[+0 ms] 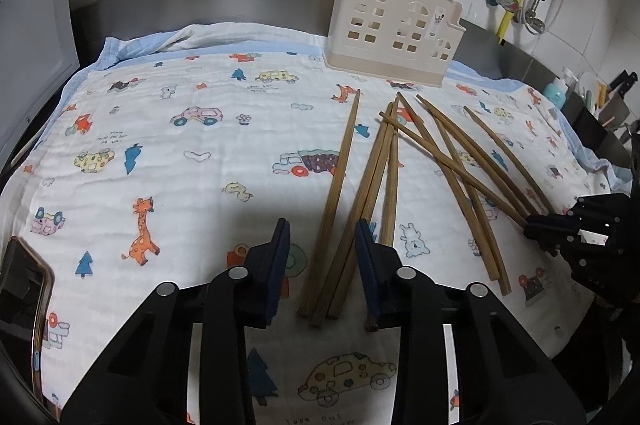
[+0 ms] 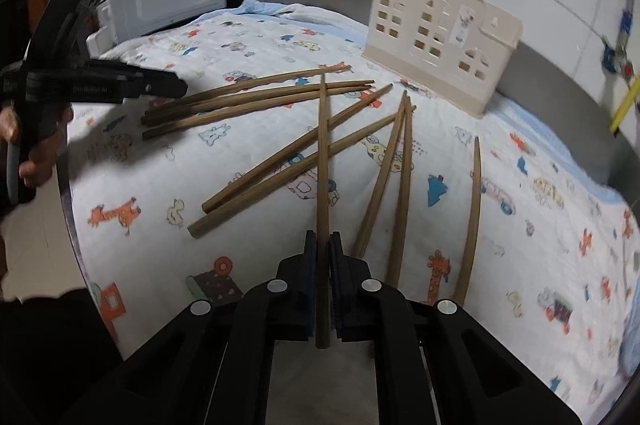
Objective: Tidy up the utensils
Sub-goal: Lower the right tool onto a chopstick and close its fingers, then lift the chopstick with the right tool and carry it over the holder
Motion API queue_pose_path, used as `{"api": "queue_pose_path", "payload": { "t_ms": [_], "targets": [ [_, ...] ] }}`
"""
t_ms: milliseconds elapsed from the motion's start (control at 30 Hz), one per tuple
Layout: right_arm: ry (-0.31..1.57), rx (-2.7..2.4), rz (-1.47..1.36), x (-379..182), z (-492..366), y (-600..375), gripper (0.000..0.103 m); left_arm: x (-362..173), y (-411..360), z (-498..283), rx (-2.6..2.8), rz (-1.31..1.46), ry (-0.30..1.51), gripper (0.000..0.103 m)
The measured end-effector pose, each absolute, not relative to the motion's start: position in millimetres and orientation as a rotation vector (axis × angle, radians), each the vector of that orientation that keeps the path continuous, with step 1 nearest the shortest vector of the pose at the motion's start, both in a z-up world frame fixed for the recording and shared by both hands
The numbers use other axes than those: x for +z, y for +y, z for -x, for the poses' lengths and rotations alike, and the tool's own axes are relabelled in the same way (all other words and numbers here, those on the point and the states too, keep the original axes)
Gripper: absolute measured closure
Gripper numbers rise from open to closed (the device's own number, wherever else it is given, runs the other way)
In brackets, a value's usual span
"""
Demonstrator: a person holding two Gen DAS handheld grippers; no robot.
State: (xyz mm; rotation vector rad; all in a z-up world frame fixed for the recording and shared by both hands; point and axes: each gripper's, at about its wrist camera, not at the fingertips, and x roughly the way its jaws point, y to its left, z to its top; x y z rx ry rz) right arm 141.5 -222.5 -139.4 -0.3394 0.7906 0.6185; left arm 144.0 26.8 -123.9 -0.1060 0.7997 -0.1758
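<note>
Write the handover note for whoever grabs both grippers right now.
Right gripper: shut on one chopstick, which crosses two others.
Left gripper: open, holding nothing, over the butt ends of the left bundle.
Holder: upright at the back of the cloth; no chopsticks visible in it.
Done: one chopstick gripped.
Left: all the loose chopsticks on the cloth still need to go in.
</note>
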Motion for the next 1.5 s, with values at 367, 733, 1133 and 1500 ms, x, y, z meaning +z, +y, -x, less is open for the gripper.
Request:
{"api": "queue_pose_path", "payload": {
  "t_ms": [367, 733, 1133, 1500],
  "targets": [
    [0.83, 0.541, 0.188, -142, -139, -229, 0.096, -135, 29, -157, -0.198, 0.117, 0.838, 0.086],
    [0.827, 0.499, 0.179, -142, -134, -223, 0.095, -138, 24, -161, -0.192, 0.066, 0.851, 0.087],
    [0.798, 0.449, 0.118, -144, -128, -227, 0.096, -135, 20, -165, -0.177, 0.077, 0.866, 0.093],
    [0.704, 0.424, 0.082, -105, -113, -233, 0.096, -120, 20, -156, -0.189, 0.086, 0.812, 0.097]
  ]
}}
